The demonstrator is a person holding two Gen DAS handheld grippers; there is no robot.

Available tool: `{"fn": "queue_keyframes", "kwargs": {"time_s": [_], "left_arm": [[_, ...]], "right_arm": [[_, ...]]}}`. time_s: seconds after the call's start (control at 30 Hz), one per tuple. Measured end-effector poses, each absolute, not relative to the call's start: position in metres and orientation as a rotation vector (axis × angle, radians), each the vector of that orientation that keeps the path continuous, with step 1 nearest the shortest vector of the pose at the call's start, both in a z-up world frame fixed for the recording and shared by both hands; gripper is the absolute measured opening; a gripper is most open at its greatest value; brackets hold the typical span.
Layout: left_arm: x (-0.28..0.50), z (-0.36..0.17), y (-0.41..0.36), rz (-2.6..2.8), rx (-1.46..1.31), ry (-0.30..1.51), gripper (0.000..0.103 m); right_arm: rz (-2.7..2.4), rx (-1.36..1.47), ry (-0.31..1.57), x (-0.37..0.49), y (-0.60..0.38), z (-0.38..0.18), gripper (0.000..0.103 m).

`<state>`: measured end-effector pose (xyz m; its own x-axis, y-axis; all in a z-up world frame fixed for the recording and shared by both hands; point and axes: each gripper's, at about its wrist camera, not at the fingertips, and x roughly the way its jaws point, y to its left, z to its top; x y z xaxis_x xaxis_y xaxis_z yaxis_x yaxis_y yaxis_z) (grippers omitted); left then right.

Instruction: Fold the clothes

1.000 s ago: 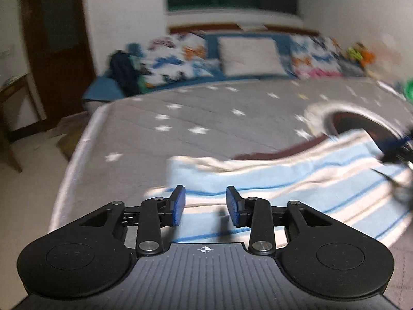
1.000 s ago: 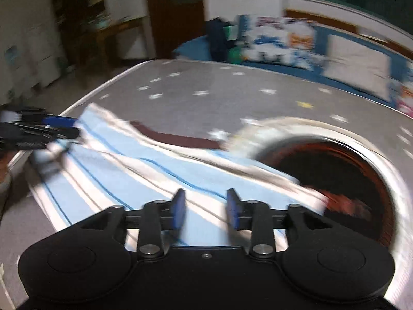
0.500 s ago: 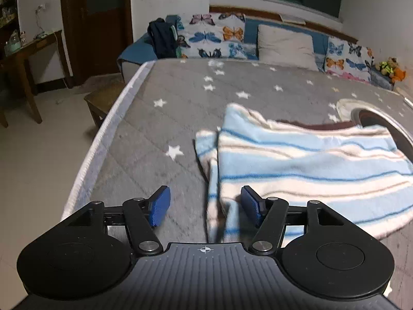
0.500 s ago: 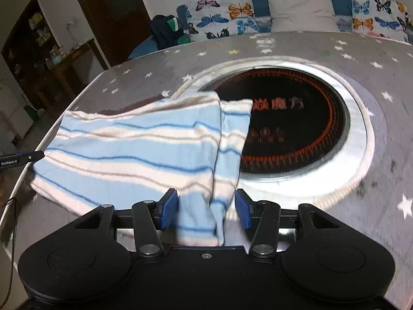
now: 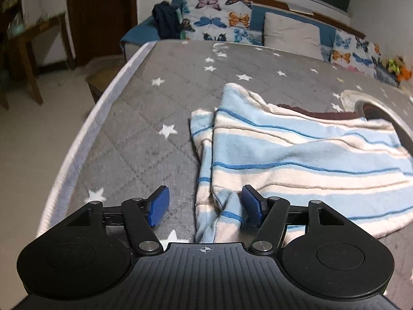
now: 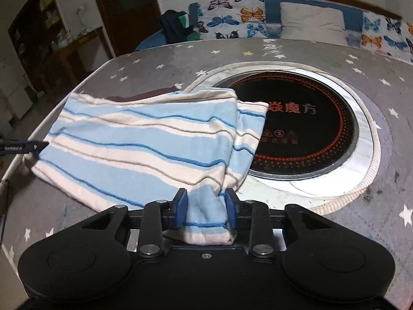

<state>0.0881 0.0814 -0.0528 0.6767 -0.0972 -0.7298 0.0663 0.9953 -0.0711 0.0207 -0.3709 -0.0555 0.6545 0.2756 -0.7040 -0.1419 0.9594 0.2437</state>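
The left gripper (image 5: pixel 204 206) stands wide around the striped garment (image 5: pixel 296 160). The right gripper (image 6: pixel 206 208) is closing on its near corner; a thin grip may slip and spoil the fold

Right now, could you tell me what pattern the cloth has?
The cloth has light blue and cream stripes with thin blue lines, clearest in the right wrist view.

The folded cloth (image 6: pixel 144 144) lies on the table (image 6: pixel 322 54). Its right end lies over the round cooker (image 6: pixel 309 129) set in the table. The pillows (image 6: pixel 309 20) sit behind the table.
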Motion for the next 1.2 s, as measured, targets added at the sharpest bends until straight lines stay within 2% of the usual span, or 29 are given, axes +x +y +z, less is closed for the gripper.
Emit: {"fn": "queue_keyframes", "kwargs": {"time_s": [0.13,0.2,0.23,0.33,0.4,0.6,0.67,0.93,1.07,1.2], "left_arm": [[0.088,-0.053,0.077,-0.124,-0.029,0.823,0.058],[0.088,-0.052,0.077,-0.159,-0.043,0.825,0.039],[0.089,-0.052,0.078,-0.194,-0.071,0.834,0.024],[0.088,-0.048,0.081,-0.233,-0.111,0.848,0.018],[0.089,-0.040,0.084,-0.248,-0.142,0.842,0.016],[0.123,0.019,0.090,-0.300,-0.243,0.749,0.013],[0.139,0.042,0.083,-0.292,-0.217,0.699,0.010],[0.186,0.141,0.059,-0.250,-0.173,0.456,0.008],[0.184,0.146,0.060,-0.233,-0.188,0.437,0.008],[0.168,0.110,0.064,-0.226,-0.181,0.517,0.007]], "right_arm": [[0.229,0.160,0.816,0.019,-0.367,-0.056,0.034],[0.229,0.140,0.816,0.018,-0.364,-0.056,0.031],[0.240,0.137,0.820,0.019,-0.363,-0.055,0.024],[0.265,0.156,0.826,0.018,-0.365,-0.051,0.015],[0.272,0.159,0.818,0.016,-0.367,-0.046,0.014],[0.323,0.138,0.677,0.039,-0.366,0.022,0.013],[0.330,0.096,0.620,0.055,-0.360,0.046,0.013],[0.292,0.057,0.412,0.127,-0.349,0.120,0.013],[0.286,0.060,0.373,0.140,-0.350,0.133,0.013],[0.281,0.054,0.434,0.132,-0.357,0.102,0.013]]}}
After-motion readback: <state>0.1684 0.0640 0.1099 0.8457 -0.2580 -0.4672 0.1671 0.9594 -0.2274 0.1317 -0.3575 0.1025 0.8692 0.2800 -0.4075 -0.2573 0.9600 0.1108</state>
